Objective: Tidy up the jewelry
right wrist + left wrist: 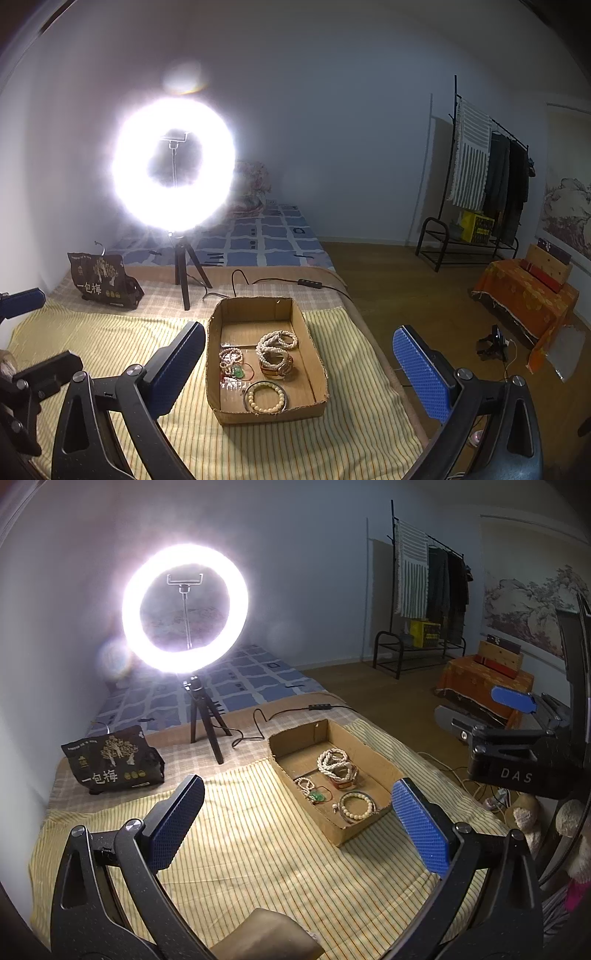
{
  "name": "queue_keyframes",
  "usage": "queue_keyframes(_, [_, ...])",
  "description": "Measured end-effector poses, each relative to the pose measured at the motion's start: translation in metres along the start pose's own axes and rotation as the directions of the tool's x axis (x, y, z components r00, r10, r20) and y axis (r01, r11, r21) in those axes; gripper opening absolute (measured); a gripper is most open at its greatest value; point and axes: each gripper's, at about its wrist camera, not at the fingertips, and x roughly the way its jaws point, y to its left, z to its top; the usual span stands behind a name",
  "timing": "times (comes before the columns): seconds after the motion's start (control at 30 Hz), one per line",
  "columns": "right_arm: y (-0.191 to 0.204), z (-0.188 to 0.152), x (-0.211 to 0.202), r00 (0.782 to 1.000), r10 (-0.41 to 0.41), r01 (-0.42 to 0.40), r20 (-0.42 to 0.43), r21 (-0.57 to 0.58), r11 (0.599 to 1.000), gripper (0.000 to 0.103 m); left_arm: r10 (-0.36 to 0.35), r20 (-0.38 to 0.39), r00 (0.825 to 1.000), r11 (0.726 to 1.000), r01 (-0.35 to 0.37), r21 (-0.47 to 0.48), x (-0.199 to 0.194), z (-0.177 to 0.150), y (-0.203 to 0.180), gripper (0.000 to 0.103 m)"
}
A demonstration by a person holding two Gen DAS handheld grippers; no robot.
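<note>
Both the left gripper (pixel 297 823) and right gripper (pixel 299 373) hover spread wide and empty near the cardboard box (pixel 221 369), where bead bracelets (pixel 266 397), watch (pixel 277 367) and necklace (pixel 277 341) already lie, so little seems left.

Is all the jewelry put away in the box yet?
It looks done: the white bead strands, cream bead bracelet, gold watch and green pendant all lie inside the brown cardboard box. Nothing is in hand; the left gripper and right gripper are open. No jewelry shows on the striped yellow cloth.
</note>
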Motion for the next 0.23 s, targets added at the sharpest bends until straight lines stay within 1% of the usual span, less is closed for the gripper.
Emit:
queue_keyframes(0.1, [-0.0004,-0.0008,0.0014,1.0,-0.001,0.001,-0.006,-0.001,1.0,0.103,0.015,0.024,1.0,1.0,-0.016,0.003,-0.0029,0.0011,0.0009,0.103])
queue_keyframes(0.17, [-0.0009,-0.0013,0.0022,1.0,0.0,0.0,-0.011,-0.003,1.0,0.103,0.039,0.048,0.998,0.999,-0.04,0.009,-0.0053,0.0007,0.0009,0.103])
queue_keyframes(0.23, [-0.0017,-0.0021,0.0024,1.0,-0.001,0.001,-0.013,-0.005,1.0,0.103,0.044,0.053,0.998,0.999,-0.045,0.015,-0.0058,0.0006,0.0008,0.103])
